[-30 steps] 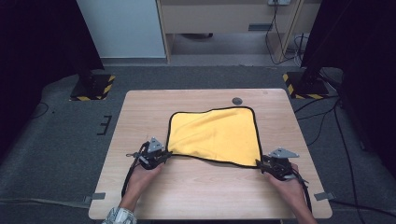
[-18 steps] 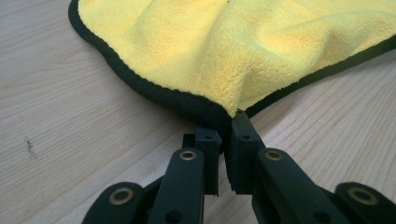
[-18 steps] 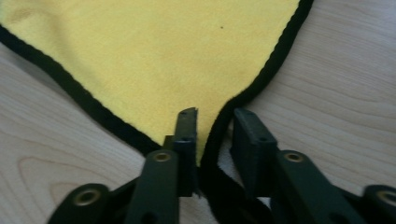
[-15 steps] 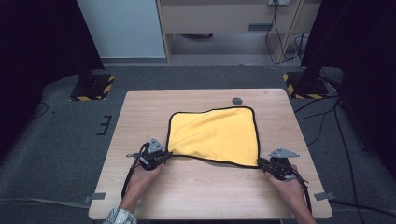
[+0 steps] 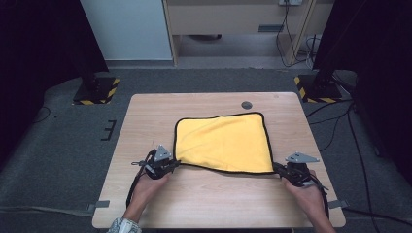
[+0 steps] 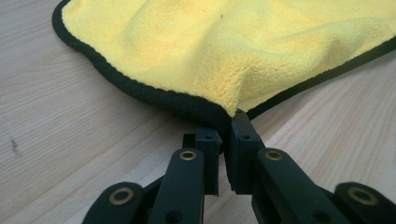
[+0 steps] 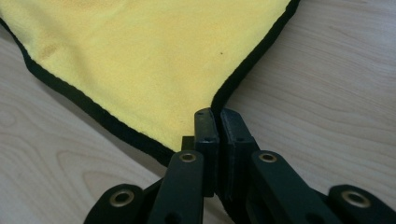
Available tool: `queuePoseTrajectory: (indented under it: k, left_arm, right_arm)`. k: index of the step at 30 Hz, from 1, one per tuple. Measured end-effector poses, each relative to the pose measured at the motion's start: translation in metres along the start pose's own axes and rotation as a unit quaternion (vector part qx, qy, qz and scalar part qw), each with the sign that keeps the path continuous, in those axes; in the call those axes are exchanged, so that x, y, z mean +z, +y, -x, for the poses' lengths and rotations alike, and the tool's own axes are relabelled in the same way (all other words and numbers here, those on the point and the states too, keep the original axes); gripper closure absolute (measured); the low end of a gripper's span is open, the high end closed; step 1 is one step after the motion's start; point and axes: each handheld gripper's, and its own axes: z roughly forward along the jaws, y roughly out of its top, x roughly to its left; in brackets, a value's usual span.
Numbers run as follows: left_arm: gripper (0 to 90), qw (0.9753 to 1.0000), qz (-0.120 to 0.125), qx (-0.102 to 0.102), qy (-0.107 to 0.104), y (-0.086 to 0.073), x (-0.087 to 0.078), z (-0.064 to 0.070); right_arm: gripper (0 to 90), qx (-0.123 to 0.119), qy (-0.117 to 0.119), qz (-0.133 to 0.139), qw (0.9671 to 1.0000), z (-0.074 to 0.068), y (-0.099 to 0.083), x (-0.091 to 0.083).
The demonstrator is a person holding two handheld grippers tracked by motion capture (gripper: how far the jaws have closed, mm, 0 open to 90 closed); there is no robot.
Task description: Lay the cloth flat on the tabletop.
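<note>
A yellow cloth (image 5: 223, 141) with a black hem lies spread on the wooden table (image 5: 145, 116). My left gripper (image 5: 171, 162) is shut on the cloth's near left corner; in the left gripper view the pinched corner of the yellow cloth (image 6: 224, 56) bunches up at the left gripper (image 6: 226, 126). My right gripper (image 5: 282, 171) is shut on the near right corner. In the right gripper view the yellow cloth (image 7: 154, 60) fans flat away from the right gripper (image 7: 217, 116), its hem caught between the jaws.
A small dark round disc (image 5: 247, 105) sits in the table near its far edge, beyond the cloth. Black stands with yellow-black striped bases (image 5: 97, 92) flank the table on the floor. Cables (image 5: 335, 126) run along the floor at the right.
Both grippers and the cloth stay almost where they were; I see no clear shift.
</note>
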Motion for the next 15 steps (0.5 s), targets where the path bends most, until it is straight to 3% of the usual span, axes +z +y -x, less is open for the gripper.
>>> queuePoseTrajectory:
  k: [6, 15]
  left_arm:
    - [84.5, 0.9999, -0.005, 0.006, -0.009, -0.003, -0.004, 0.009]
    - [84.5, 0.9997, -0.013, 0.007, -0.02, -0.007, -0.009, 0.017]
  right_arm:
    - [86.5, -0.007, 0.005, -0.006, 0.9999, -0.001, -0.008, -0.012]
    - [86.5, 0.005, 0.016, 0.0, 0.9999, -0.003, -0.019, -0.023]
